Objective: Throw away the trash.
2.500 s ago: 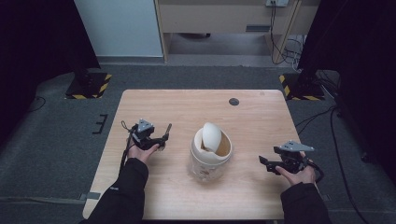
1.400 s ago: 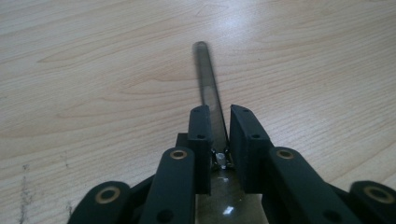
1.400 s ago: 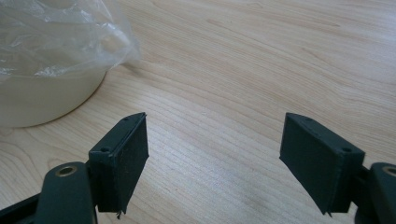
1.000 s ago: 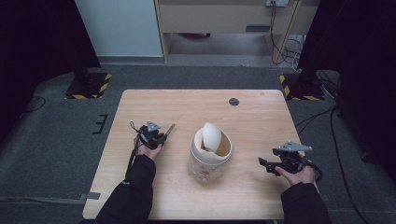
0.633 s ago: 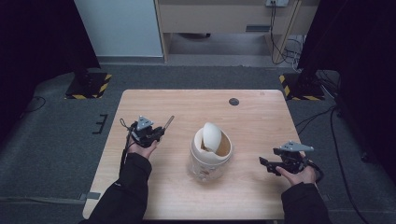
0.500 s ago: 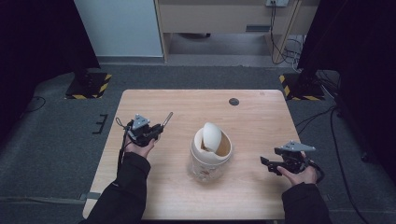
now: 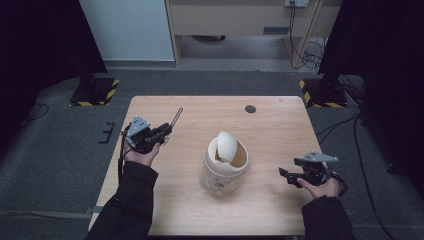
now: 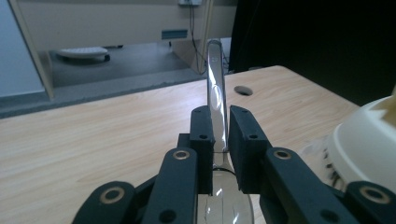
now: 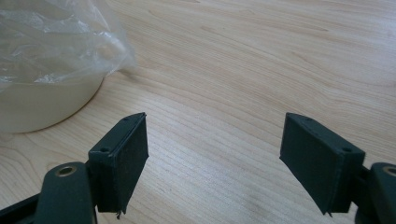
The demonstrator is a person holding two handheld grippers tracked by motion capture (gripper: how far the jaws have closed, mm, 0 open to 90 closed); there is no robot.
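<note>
The left tongs [image 8: 219, 135] are clamped on a shiny metal spoon [image 8: 215, 88]; its slim handle points straight out beyond the tips, and its bowl lies back between the black arms (partly hidden). A white plastic bin with a swing lid [image 7: 226, 162] stands on the counter [image 7: 280, 125] between both tongs. The right tongs [image 9: 212, 161] stand apart with bare wood between them, near the counter's right edge.

Hand-held gripper [image 9: 212, 158] jaws wide apart over wooden table [image 9: 261, 70]; bin [image 9: 42, 107] with plastic liner [image 9: 56, 42] at left
</note>
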